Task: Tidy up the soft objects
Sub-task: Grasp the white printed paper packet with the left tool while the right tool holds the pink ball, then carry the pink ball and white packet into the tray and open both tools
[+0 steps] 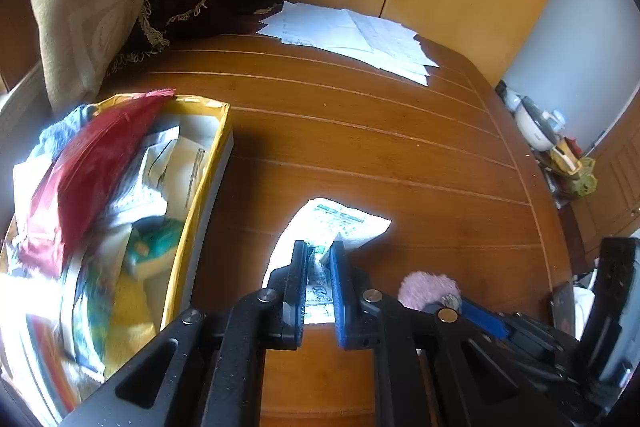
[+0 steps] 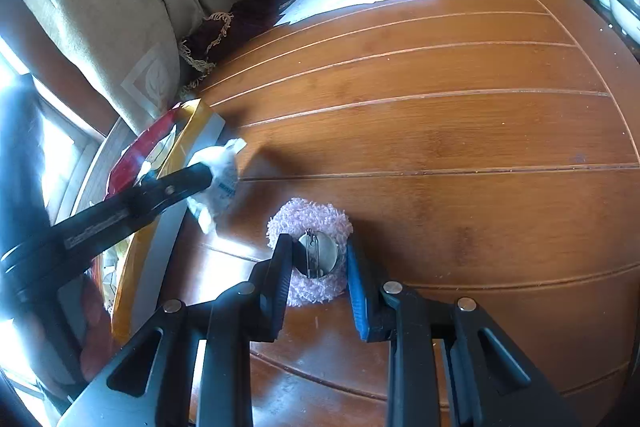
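The left gripper (image 1: 319, 259) has its jaws pinched nearly together on a white printed packet (image 1: 334, 223), a thin, crinkly sachet whose near edge is squeezed between the pads while the rest fans out on the counter (image 1: 360, 131) ahead. In the right wrist view the same packet (image 2: 222, 181) bunches at the tip of the left tool, just beside the grey wall of the yellow-lined box (image 2: 168, 239).

The right gripper (image 2: 318, 255) stands part open with its jaws around a fluffy pink brooch (image 2: 308, 217), metal pin backing upward. The pads flank the backing and seem to bear on the fluff at each side, though whether they truly press cannot be told; the brooch rests on the counter.

The step in hand looks to be carrying the packet to the box (image 1: 200, 183). To do it well, the person should lift straight up first, so the loose end clears the counter and the box wall, then travel over the rim and release above the heap of bags and papers, not at the edge, where a light packet could slide back out. The grip is on one margin only, so a slow swing would keep it from slipping. The brooch, if taken next, wants a hold across its firm backing, not the pile.

Beyond lie loose white papers (image 1: 352, 35) and a dark fringed cloth (image 1: 208, 7) by the beige cushion (image 1: 80, 19).
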The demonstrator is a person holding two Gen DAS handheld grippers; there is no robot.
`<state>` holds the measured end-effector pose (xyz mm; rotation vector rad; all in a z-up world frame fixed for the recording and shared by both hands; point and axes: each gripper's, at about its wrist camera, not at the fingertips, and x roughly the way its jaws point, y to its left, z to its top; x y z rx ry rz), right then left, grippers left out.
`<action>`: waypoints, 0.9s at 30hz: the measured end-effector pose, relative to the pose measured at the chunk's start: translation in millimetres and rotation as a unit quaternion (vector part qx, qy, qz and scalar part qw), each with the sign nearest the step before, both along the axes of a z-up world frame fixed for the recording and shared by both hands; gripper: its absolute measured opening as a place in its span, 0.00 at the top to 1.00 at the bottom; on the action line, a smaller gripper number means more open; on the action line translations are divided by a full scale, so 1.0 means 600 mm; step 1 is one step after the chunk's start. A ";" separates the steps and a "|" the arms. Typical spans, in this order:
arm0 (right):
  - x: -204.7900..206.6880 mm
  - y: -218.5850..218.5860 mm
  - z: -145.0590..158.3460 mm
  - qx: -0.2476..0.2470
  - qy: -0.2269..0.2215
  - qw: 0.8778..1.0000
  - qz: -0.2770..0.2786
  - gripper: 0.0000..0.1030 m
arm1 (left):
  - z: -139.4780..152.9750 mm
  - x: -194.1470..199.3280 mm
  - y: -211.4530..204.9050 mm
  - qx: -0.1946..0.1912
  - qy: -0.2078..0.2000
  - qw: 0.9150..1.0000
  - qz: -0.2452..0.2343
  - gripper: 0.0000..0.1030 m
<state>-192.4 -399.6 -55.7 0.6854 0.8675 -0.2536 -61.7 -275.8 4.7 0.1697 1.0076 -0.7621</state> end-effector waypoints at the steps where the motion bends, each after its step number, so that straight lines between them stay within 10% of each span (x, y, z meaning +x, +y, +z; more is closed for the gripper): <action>1: 0.000 0.004 0.001 -0.002 0.000 1.000 0.000 0.75 | 0.003 -0.006 0.009 -0.005 0.001 1.000 0.000 0.91; 27: -0.028 0.111 0.105 -0.065 -0.039 0.996 0.040 0.75 | 0.108 -0.102 0.204 -0.124 -0.007 0.992 0.000 0.94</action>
